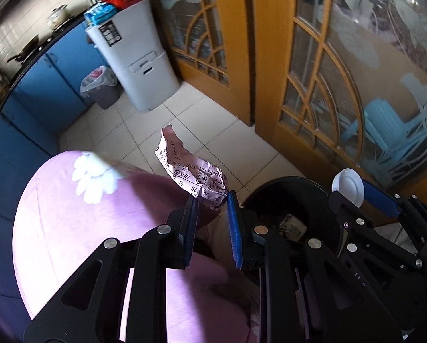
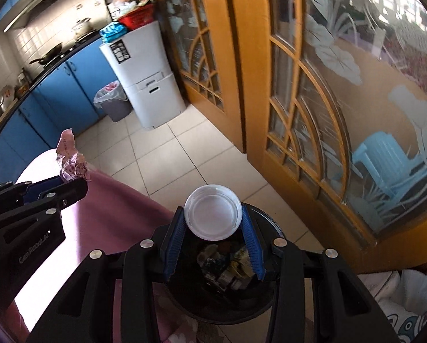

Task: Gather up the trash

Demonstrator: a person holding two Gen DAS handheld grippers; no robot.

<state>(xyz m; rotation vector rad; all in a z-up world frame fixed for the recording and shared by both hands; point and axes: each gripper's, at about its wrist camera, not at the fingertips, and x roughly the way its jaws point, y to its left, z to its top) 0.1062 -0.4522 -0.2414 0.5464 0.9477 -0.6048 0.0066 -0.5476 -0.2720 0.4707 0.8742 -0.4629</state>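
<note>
Right wrist view shows the right gripper (image 2: 213, 223) pinching a white lid (image 2: 212, 216) above the black bin (image 2: 273, 223), while the left gripper (image 1: 212, 200) nips only the crumpled paper's (image 1: 190, 168) near corner (a thin hold), so it may slip onto the pink bench (image 1: 70, 228).

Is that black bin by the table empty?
No. The black bin has wrappers and scraps at its bottom, seen below the white lid.
</note>
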